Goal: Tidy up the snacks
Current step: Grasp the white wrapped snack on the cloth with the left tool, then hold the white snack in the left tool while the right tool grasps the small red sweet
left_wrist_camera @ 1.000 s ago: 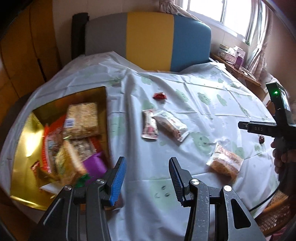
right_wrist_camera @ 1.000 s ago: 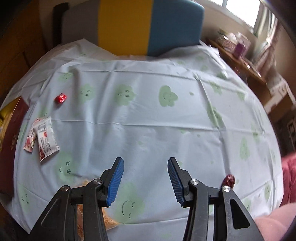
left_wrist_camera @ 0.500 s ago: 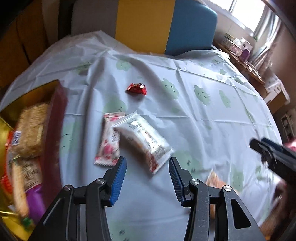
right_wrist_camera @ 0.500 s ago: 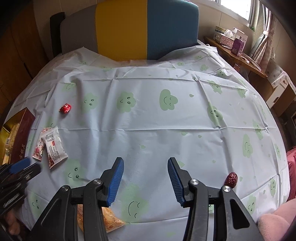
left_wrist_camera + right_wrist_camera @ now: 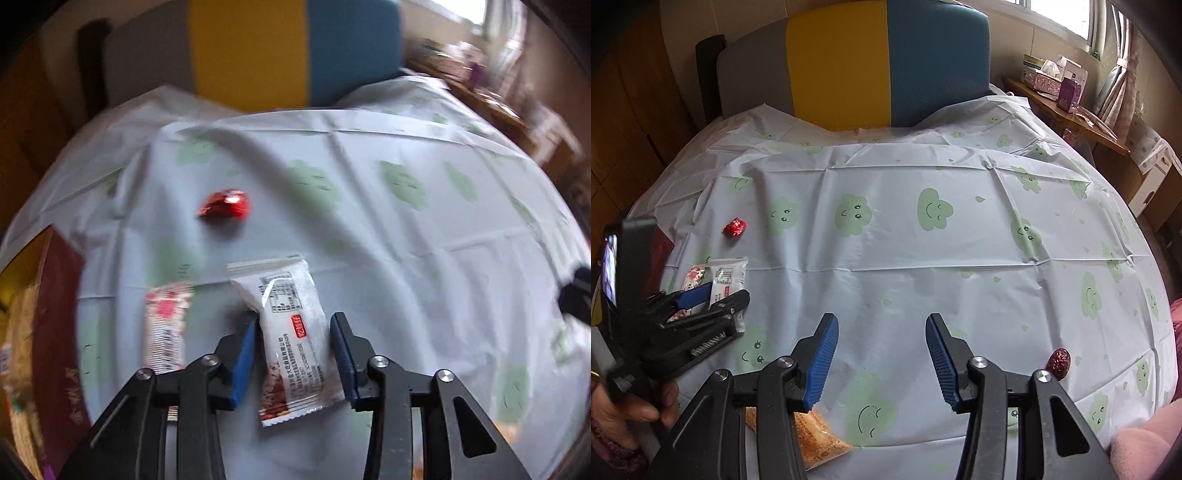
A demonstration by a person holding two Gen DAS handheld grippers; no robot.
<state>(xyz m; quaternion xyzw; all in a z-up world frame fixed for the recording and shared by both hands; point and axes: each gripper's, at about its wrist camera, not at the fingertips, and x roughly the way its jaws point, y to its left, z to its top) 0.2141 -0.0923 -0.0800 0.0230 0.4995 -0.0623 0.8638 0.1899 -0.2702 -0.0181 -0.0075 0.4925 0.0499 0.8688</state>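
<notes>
My left gripper (image 5: 293, 354) is open, its jaws on either side of a white snack packet (image 5: 291, 332) lying on the tablecloth. A pink-and-white packet (image 5: 166, 325) lies just left of it. A red foil candy (image 5: 223, 208) sits farther back. The right wrist view shows the left gripper (image 5: 713, 295) over the white packet (image 5: 727, 277), with the red candy (image 5: 735, 227) beyond. My right gripper (image 5: 881, 362) is open and empty above the cloth. An orange snack bag (image 5: 812, 435) lies under its left finger. A red date (image 5: 1058, 363) lies at its right.
A dark red box with a gold inside (image 5: 55, 332) holds several snacks at the left table edge. A grey, yellow and blue chair back (image 5: 849, 62) stands behind the table. A wooden side shelf (image 5: 1067, 110) with boxes is at the right.
My left gripper has moved forward and down from over the box, so the white packet now lies between its open jaws. My right gripper has hardly moved.
</notes>
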